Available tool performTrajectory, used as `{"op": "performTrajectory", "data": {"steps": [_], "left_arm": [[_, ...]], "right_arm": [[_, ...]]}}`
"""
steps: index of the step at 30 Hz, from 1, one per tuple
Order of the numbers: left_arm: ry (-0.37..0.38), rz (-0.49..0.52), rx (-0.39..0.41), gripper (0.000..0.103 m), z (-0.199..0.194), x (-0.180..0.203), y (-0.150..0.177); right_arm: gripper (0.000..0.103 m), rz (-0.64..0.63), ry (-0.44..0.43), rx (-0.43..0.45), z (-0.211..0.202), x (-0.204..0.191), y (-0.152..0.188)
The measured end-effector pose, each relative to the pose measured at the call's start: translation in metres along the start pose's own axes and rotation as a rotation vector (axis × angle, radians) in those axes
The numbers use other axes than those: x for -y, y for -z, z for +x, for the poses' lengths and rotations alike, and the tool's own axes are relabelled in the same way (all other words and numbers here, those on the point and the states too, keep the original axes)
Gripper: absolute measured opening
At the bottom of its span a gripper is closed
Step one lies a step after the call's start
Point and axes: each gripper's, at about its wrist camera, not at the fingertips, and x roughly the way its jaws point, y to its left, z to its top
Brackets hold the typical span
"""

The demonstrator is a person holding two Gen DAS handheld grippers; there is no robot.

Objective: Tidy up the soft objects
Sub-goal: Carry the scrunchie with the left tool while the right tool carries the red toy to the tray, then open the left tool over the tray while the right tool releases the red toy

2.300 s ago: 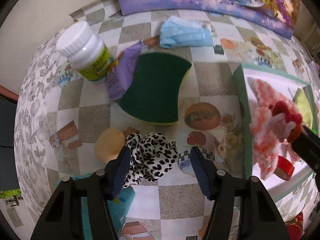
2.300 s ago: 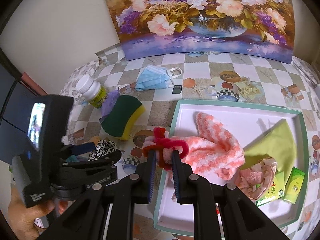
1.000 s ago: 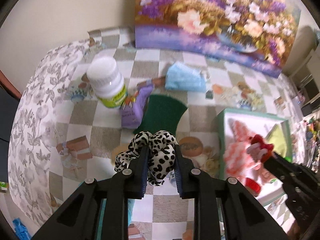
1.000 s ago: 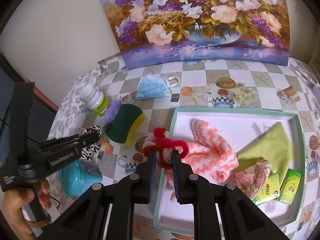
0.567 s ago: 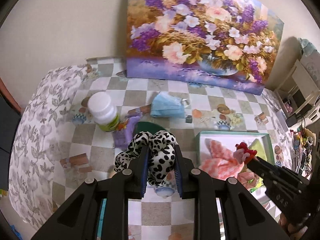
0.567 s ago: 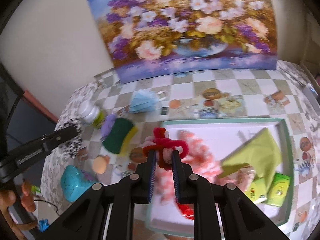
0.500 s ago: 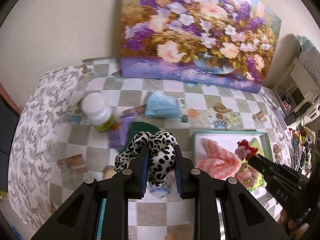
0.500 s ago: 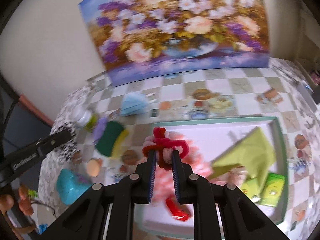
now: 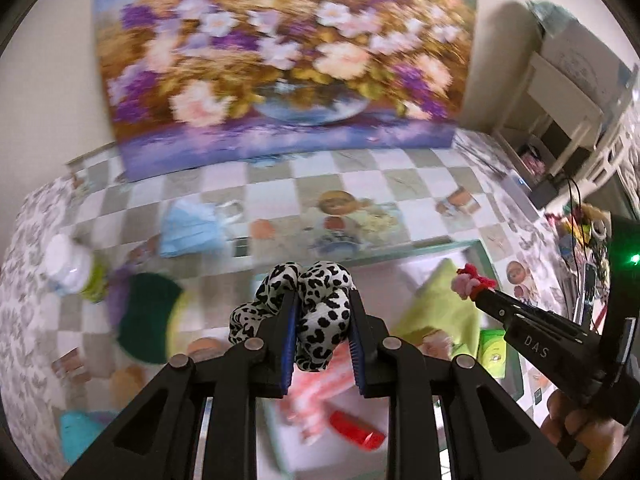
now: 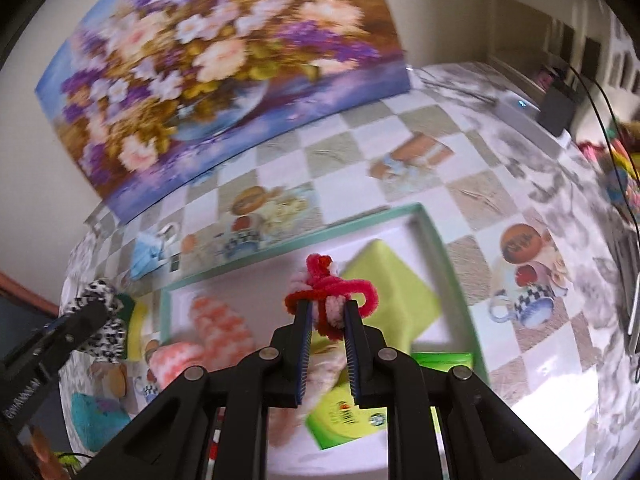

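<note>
My left gripper [image 9: 322, 312] is shut on a black-and-white leopard-print scrunchie [image 9: 320, 304], held in the air over the left part of the green-rimmed white tray [image 9: 460, 245]. My right gripper [image 10: 325, 312] is shut on a red and pink fuzzy pipe-cleaner ornament [image 10: 330, 292], above the tray [image 10: 288, 240] and its lime green cloth [image 10: 394, 284]. In the tray lie a pink-and-white fluffy sock [image 10: 218, 326], the lime cloth [image 9: 444, 312], green packets [image 10: 352, 416] and a red item [image 9: 356, 432]. The right gripper [image 9: 476, 286] shows at the right of the left wrist view.
On the checkered tablecloth left of the tray lie a green sponge [image 9: 146, 316], a blue face mask [image 9: 188, 230], a white bottle [image 9: 68, 266], a purple item, a beige puff [image 9: 126, 386] and a teal object [image 9: 78, 434]. A flower painting [image 9: 280, 60] leans on the wall behind.
Both grippers moved right across the table with their items, from the clutter and the tray's left edge to over the tray. Their grips have not changed.
</note>
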Motion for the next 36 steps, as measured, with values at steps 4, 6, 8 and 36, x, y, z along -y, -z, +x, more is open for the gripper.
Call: {"op": "performTrajectory", "data": {"steps": [4,6,8,36], "left_arm": [[0.021,0.036,-0.025,0.024,0.023,0.019,0.000],[0.023,0.052,-0.034,0.025,0.033,0.027,0.001],[0.021,0.072,-0.036,0.025,0.041,0.034,0.002],[-0.164,-0.086,-0.094,0.089,0.025,-0.029,-0.001]], "right_arm": [[0.017,0.021,0.020,0.000,0.003,0.015,-0.003],[0.017,0.025,0.022,-0.004,0.006,0.020,-0.003],[0.017,0.028,0.026,-0.009,0.010,0.022,-0.004],[0.100,-0.135,0.192,-0.019,-0.022,-0.025,-0.002]]}}
